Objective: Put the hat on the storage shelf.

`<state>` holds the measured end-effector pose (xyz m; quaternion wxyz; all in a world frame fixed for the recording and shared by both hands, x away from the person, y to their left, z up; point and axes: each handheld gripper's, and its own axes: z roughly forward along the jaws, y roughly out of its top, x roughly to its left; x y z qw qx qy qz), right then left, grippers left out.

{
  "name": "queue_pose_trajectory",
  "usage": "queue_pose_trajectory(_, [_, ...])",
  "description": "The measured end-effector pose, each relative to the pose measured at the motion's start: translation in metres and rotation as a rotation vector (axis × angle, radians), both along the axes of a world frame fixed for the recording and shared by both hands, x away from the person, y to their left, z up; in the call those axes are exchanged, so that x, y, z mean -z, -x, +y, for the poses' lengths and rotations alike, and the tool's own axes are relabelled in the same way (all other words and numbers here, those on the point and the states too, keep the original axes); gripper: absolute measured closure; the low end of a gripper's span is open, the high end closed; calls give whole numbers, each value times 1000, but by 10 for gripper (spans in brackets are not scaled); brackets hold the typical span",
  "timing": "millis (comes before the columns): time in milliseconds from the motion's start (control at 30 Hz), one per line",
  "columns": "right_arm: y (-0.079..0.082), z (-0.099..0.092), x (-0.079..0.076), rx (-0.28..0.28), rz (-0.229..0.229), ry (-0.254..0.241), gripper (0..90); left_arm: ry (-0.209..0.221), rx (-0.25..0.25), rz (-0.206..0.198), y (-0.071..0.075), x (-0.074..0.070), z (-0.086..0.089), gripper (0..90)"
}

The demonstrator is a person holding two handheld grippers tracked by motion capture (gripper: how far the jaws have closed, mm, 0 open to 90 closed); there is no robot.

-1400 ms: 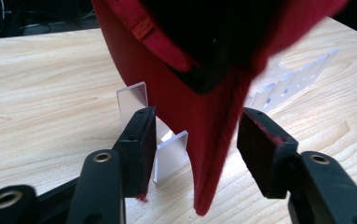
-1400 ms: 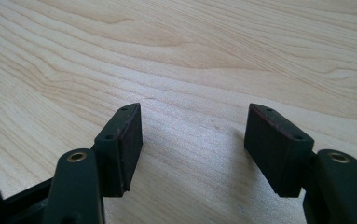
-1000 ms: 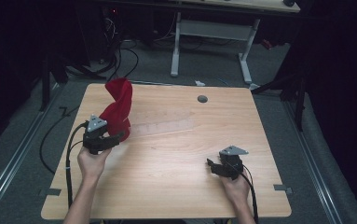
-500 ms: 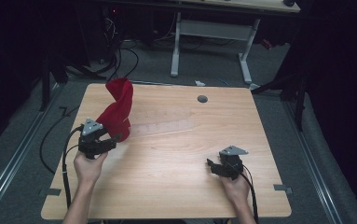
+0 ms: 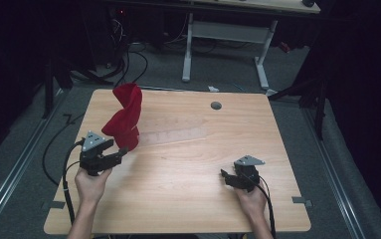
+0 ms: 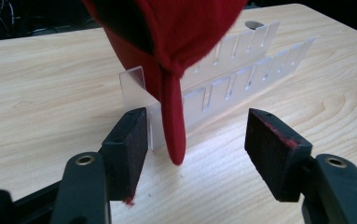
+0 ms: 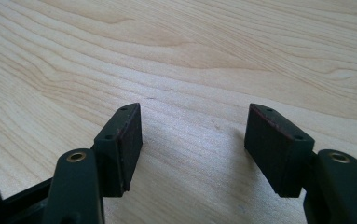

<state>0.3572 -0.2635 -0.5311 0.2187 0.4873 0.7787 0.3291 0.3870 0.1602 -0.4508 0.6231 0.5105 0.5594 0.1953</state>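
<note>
Left gripper [image 6: 192,140] jaws just opened, red cloth [image 5: 125,117] tail hangs between (unpinched); back straight off clear rack [image 6: 241,79]. Right gripper [image 7: 195,140] wide, empty.

Red cloth [image 6: 176,42] top cut off by frame edge; clear slotted rack [image 6: 241,79] partly hidden behind it.

Room: dark surroundings, light falling on the wooden table [image 5: 188,189].
Glare: pale sheen on the clear slotted rack [image 6: 241,84].
Focus: red cloth [image 6: 176,37] blurred up close.
Shadows: soft, beneath jaws.
</note>
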Motion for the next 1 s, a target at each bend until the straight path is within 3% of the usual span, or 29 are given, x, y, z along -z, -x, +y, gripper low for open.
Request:
queue_pose_trajectory(300, [0,0,0,1,-1,0,369,35,6,10,9,2,4,394])
queue_pose_trajectory(567, [0,0,0,0,-1,1,368,6,13,8,17,9,-3,391])
queue_pose_trajectory(1000, [0,0,0,0,-1,1,368,24,51,24,25,13,-11,390])
